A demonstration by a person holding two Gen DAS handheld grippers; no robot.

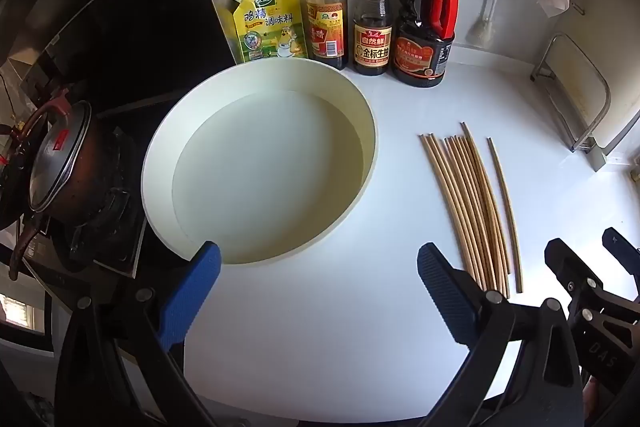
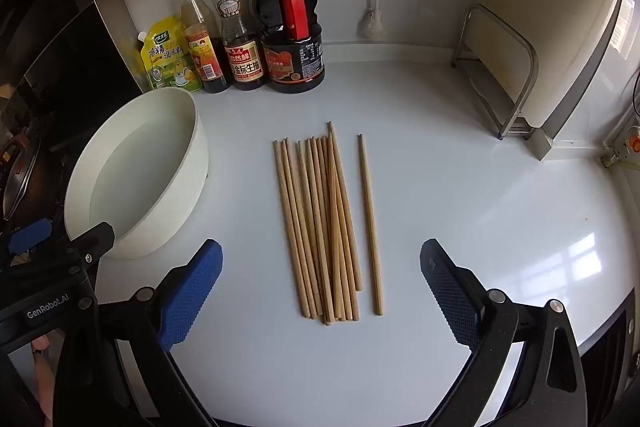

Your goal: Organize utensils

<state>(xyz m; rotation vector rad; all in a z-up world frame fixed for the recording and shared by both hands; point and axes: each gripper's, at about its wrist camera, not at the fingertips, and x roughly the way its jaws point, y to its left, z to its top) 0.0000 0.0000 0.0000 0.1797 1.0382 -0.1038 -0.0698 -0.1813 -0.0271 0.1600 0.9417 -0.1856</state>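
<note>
Several wooden chopsticks [image 2: 320, 227] lie side by side on the white counter, with one single chopstick [image 2: 370, 223] apart to their right. They also show in the left wrist view [image 1: 468, 203]. A round cream basin [image 1: 280, 131] with nothing in it stands left of them; it also shows in the right wrist view [image 2: 188, 163]. My left gripper [image 1: 318, 267] is open and empty, just in front of the basin. My right gripper [image 2: 320, 267] is open and empty, its fingers either side of the chopsticks' near ends, above the counter.
Sauce bottles [image 1: 372, 11] and a yellow seasoning pouch [image 1: 270, 23] stand at the back wall. A stove with a lidded pot [image 1: 60, 163] is at the left. A metal rack [image 2: 500, 67] stands at the back right. A brush [image 2: 372, 23] and cloths hang on the wall.
</note>
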